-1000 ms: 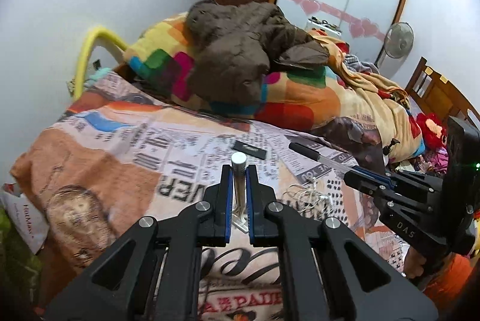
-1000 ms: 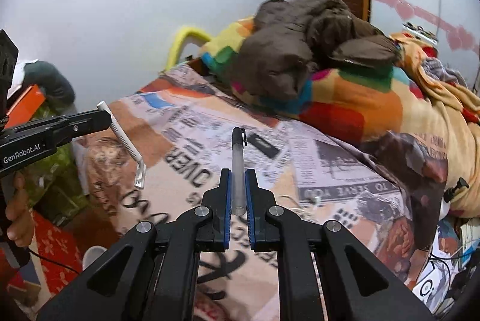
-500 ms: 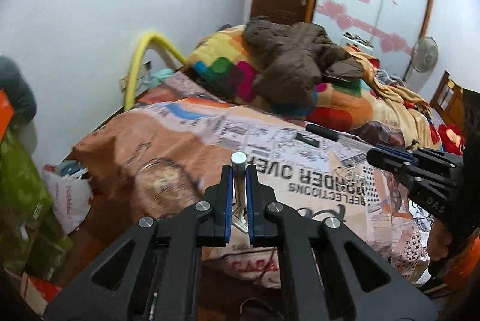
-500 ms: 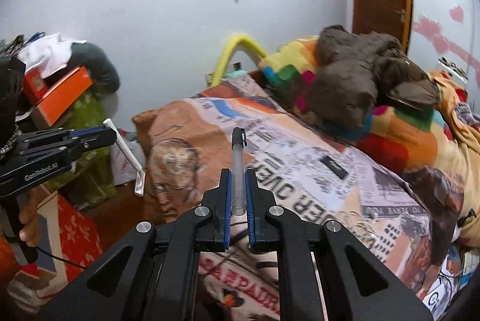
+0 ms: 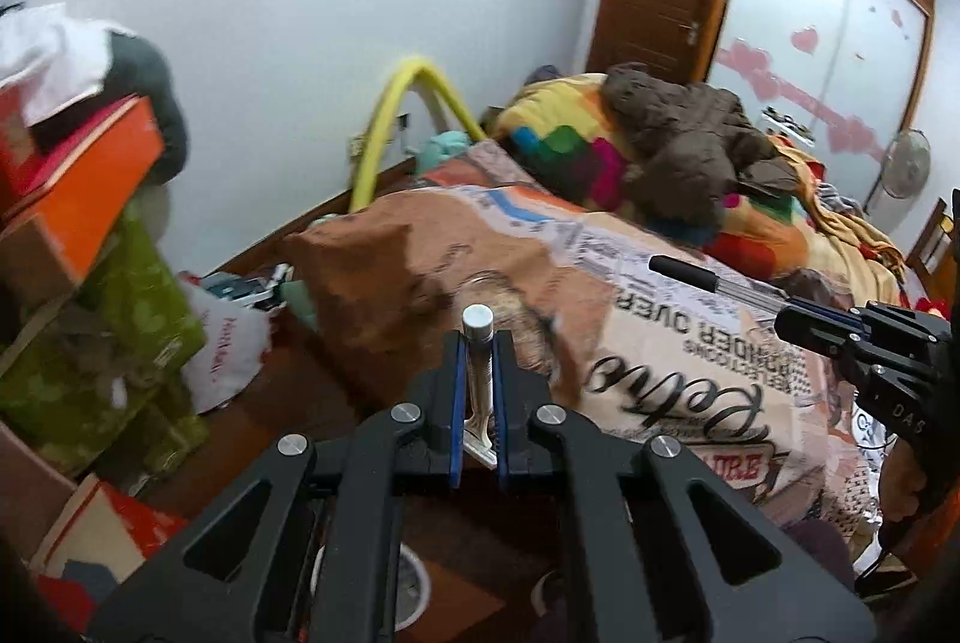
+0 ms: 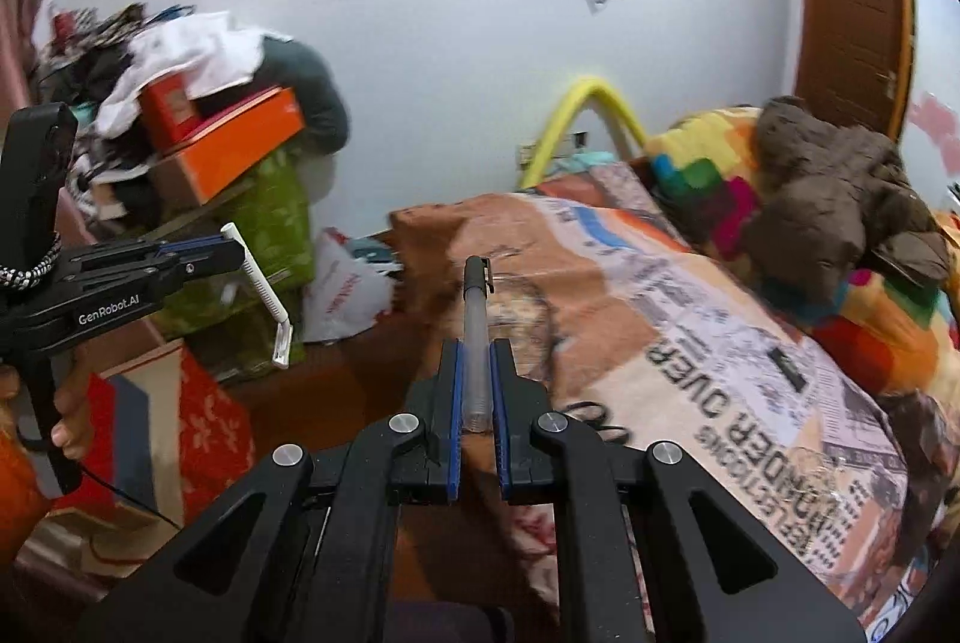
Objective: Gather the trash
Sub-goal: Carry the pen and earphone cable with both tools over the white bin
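Room: cluttered bedroom, a bed [image 5: 690, 343] under a newsprint-pattern cover, boxes stacked along the left wall, a white bag [image 5: 225, 349] on the floor beside them.
Left gripper [image 5: 478, 379]: fingers pinching a white disposable razor [image 6: 264, 295]; from the right wrist view the handle sticks out and slopes down, head hanging lowest.
Right gripper [image 6: 477, 385]: fingers pressed on a clear pen [image 6: 477, 325] with a black cap, held near its rear end, most of the barrel jutting forward.
Position: both grippers are off the edge of the bed, above the wood floor, facing the boxes and bag.
Stage: likely carrying both pieces toward a bin; none can be identified for certain.
Risk, razor: gripped at the very end of a thin handle, so it could pivot or slip out if jolted.
Risk, pen: smooth round barrel on a short hold may slide or roll free.
Risk, aim: a drop here would lose either item among the floor clutter.
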`<state>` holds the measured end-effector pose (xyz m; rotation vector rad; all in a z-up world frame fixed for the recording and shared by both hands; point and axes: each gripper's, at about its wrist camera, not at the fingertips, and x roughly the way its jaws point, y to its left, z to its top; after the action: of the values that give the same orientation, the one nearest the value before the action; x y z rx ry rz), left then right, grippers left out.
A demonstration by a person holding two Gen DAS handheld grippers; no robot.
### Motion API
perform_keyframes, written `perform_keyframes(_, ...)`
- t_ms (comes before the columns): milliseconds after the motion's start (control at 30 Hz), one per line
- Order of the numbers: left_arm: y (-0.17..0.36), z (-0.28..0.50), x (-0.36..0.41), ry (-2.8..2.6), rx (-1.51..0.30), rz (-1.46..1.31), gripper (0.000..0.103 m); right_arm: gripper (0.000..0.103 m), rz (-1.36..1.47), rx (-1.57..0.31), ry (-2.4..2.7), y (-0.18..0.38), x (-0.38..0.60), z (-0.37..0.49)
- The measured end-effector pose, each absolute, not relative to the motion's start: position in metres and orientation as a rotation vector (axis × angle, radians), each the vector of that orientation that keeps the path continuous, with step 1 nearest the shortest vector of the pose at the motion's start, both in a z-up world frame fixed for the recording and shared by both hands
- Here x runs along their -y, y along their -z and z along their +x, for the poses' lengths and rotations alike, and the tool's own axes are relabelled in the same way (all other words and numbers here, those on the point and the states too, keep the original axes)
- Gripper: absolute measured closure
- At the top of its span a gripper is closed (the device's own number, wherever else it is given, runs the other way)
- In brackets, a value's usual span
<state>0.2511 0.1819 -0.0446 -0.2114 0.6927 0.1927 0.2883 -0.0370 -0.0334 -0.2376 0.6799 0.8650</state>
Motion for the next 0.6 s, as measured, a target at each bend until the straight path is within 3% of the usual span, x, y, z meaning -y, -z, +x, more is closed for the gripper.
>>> perform_keyframes(267, 0.072, 0.196, -0.227, -0.276, -0.724, -0.281, 0.096, 0.095, -0.289, -0.738, -1.0, 0.058, -0.023, 0.253)
perform_keyframes(600, 0.146, 0.156, -0.271, -0.329, -0.83, -0.404, 0.096, 0.095, -0.358, -0.87, -1.097, 0.106, -0.082, 0.224)
